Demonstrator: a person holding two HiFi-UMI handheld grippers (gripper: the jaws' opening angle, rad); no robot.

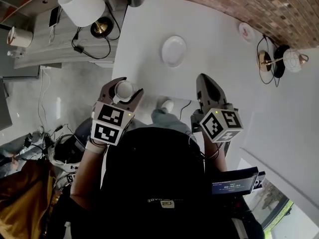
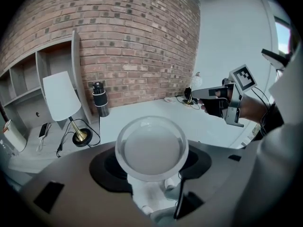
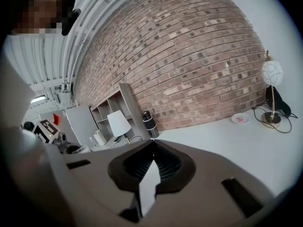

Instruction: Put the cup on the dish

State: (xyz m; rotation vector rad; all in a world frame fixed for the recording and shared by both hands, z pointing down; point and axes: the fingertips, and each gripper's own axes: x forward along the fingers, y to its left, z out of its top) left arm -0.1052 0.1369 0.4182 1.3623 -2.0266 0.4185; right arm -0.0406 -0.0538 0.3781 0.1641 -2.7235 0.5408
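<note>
White table (image 1: 214,39) filled most of the head view, with a lamp (image 1: 81,3) off at 11 o'clock on a side shelf (image 1: 45,46). Left gripper (image 1: 128,85) had its jaws spread wide and clamped on the cup (image 1: 124,89), whose mouth faced its camera. Right gripper (image 1: 203,76) hung at the cup's 3 o'clock, jaws together with nothing in them. Dish (image 1: 174,50) lay on the table at about 2 o'clock from the cup, well apart from it.
</note>
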